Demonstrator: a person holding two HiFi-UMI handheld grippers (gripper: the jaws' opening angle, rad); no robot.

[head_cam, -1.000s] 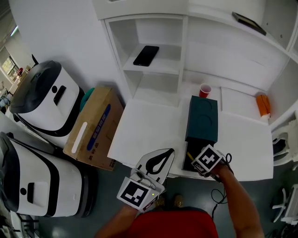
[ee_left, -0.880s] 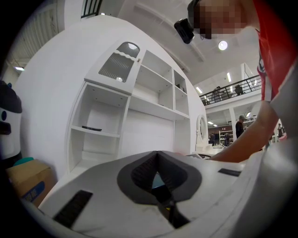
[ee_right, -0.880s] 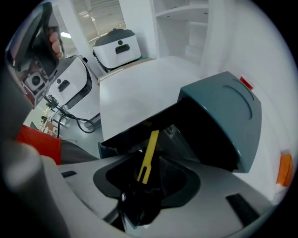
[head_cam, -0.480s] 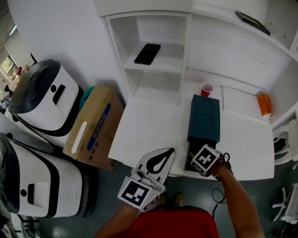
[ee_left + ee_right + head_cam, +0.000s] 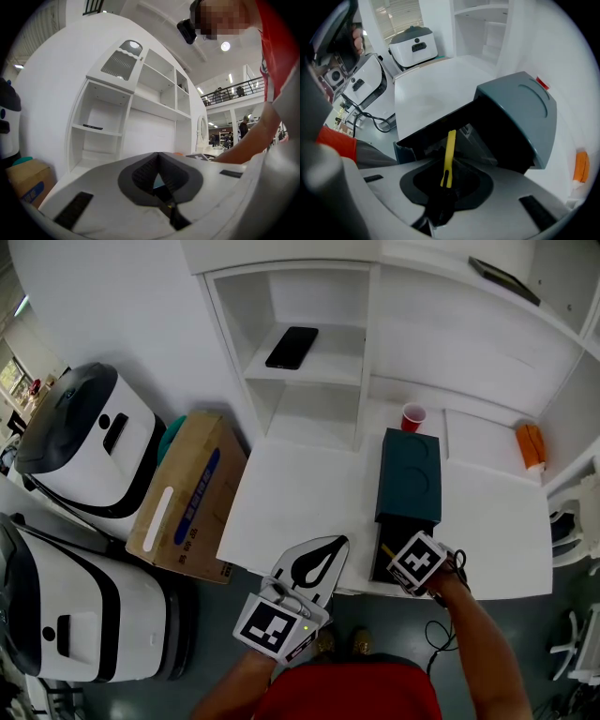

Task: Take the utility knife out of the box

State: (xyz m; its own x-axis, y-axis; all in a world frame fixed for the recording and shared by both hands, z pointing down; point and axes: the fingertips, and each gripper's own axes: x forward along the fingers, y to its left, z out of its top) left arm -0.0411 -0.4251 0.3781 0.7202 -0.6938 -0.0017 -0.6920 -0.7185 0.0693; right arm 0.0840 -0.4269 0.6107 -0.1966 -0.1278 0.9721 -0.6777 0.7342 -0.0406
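Observation:
A dark teal box [image 5: 409, 474] lies on the white table [image 5: 300, 493], its open end at the near edge. Over that opening my right gripper [image 5: 396, 563] points steeply down. In the right gripper view the yellow utility knife [image 5: 449, 150] sticks up out of the dark opening of the box [image 5: 520, 112]. Its near end sits between the pads of the right gripper [image 5: 447, 177], whose jaws are closing on it. A sliver of the knife [image 5: 383, 552] shows from above. My left gripper [image 5: 337, 545] hovers level at the table's near edge, shut and empty [image 5: 158, 160].
A red cup [image 5: 412, 417] stands just behind the box. An orange object [image 5: 531, 448] lies at the far right. A black phone [image 5: 291, 347] rests on a shelf. A cardboard carton [image 5: 187, 498] and two white machines [image 5: 89, 442] stand on the floor at left.

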